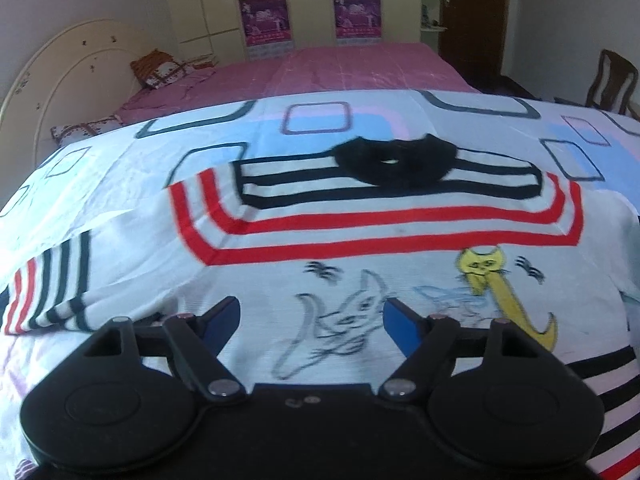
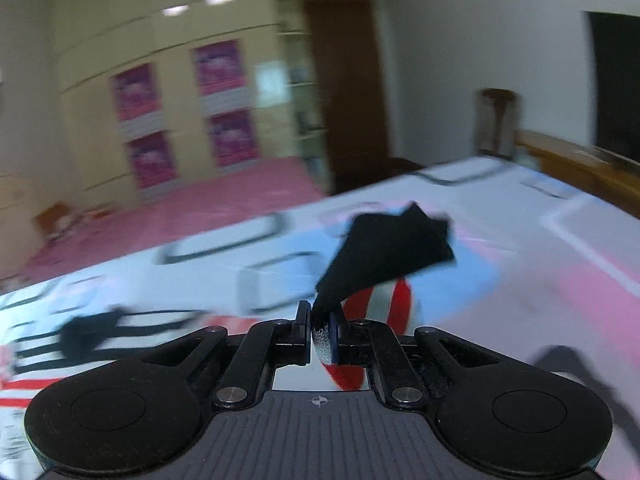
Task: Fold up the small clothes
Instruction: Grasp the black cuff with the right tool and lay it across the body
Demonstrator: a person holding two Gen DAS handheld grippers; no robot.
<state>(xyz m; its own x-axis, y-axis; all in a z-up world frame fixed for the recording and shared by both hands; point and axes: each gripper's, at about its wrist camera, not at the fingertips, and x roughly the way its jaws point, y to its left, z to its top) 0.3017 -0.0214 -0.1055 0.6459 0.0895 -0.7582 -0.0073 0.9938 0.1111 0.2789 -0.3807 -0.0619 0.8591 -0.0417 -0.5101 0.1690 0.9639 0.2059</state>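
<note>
A small white shirt (image 1: 360,224) lies flat on a patterned sheet (image 1: 120,168), with red and black stripes, a black collar (image 1: 394,162) at its far end and cat drawings on the near part. One striped sleeve (image 1: 48,292) lies spread to the left. My left gripper (image 1: 312,312) hovers open over the cat drawings with nothing between its fingers. In the blurred right wrist view my right gripper (image 2: 320,320) is shut on the shirt's other sleeve (image 2: 396,300), lifted off the sheet, and its black cuff (image 2: 392,248) sticks up beyond the fingers. The collar (image 2: 88,336) shows at lower left.
Beyond the sheet is a pink bed (image 1: 340,68) with pillows (image 1: 160,68) and a cream headboard (image 1: 60,76). A wardrobe with pink posters (image 1: 264,16) stands behind it. A wooden chair (image 1: 612,80) and a brown door (image 1: 472,12) are at right, and a wooden board (image 2: 580,164) edges the sheet's far right.
</note>
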